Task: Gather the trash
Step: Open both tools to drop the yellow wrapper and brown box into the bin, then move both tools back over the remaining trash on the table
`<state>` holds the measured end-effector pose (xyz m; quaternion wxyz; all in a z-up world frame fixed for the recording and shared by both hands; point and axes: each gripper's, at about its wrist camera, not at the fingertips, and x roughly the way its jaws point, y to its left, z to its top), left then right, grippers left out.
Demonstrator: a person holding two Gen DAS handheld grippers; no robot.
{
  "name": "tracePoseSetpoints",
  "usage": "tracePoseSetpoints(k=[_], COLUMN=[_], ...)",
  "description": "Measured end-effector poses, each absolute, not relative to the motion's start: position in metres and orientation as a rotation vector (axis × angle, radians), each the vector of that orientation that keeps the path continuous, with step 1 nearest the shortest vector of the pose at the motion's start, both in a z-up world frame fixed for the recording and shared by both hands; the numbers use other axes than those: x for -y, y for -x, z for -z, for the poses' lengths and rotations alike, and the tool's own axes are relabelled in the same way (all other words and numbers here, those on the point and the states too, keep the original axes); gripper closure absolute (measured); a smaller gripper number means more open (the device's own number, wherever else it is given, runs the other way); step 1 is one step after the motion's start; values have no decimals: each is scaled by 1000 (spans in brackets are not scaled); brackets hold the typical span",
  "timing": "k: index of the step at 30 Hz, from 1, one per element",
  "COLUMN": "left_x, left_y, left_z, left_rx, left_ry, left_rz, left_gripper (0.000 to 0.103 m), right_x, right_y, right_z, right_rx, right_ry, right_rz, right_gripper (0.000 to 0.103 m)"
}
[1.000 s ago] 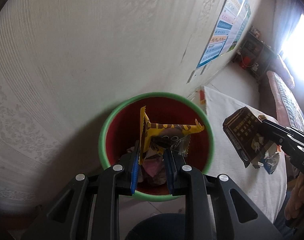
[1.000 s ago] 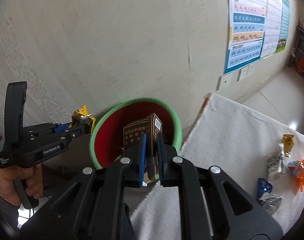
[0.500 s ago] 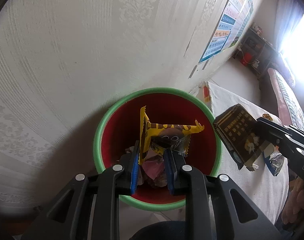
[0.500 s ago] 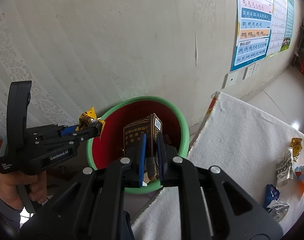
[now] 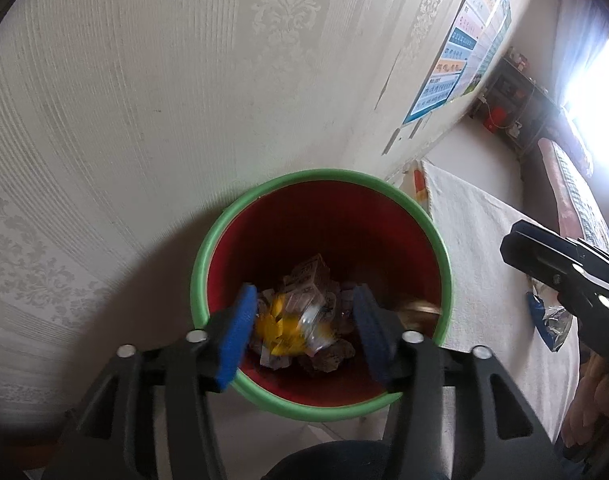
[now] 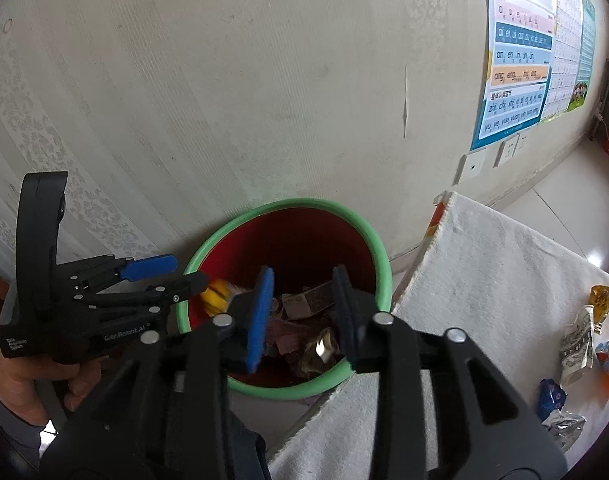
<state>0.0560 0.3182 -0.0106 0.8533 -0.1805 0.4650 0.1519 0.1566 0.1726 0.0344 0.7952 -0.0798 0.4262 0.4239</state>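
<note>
A red bin with a green rim (image 5: 208,256) (image 6: 368,240) stands against the wall, with several wrappers inside. My left gripper (image 5: 304,320) is open right over the bin; a blurred yellow wrapper (image 5: 280,328) (image 6: 216,296) is falling between its jaws into the bin. My right gripper (image 6: 302,304) is open above the bin; a dark gold-glinting wrapper (image 6: 320,350) lies in the bin below it. Each gripper shows in the other's view: the left (image 6: 164,276), the right (image 5: 544,256). More wrappers (image 6: 580,344) lie on the white cloth at right.
The white cloth (image 6: 484,280) covers a surface to the right of the bin. A patterned wall (image 5: 184,80) rises just behind the bin, with a blue poster (image 6: 520,60) and sockets (image 6: 508,150). A blue wrapper (image 6: 550,396) lies near the cloth's front.
Both grippers have opened over the bin. The yellow wrapper has left the left gripper and the dark wrapper has left the right gripper; both have dropped into the bin.
</note>
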Motion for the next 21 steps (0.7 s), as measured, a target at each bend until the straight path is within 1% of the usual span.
tracePoseSetpoints(k=[2, 3, 4, 6, 7, 8, 10, 13, 21], left_x=[-316, -315, -314, -310, -307, -305, -298, -284, -227], left_y=[-55, -55, -54, -54, -54, -55, -56, -59, -70], left_z=[10, 10, 8, 6, 4, 2, -2, -8, -25], left_rx=[-978, -978, -978, -972, -967, -963, -957, -946, -921], left_ry=[378, 376, 375, 367, 363, 361, 357, 349, 309], left_rz=[-322, -324, -323, -325, -324, -322, -316, -300, -207], left_gripper=[43, 37, 31, 24, 22, 21, 16, 13, 9], right_x=[-171, -170, -168, -162, -159, -155, -146, -128, -63], right_y=[-156, -156, -156, -156, -155, -154, -153, -151, -147], right_z=[-36, -37, -38, -41, -43, -44, -47, -51, -59], right_rx=[-915, -915, -914, -903, -899, -897, -892, -885, -870], right_ry=[169, 167, 165, 165, 165, 163, 161, 153, 132], right_rz=[-910, -909, -906, -892, -884, -880, -864, -837, -745], right_gripper=[71, 68, 61, 53, 51, 50, 42, 34, 29])
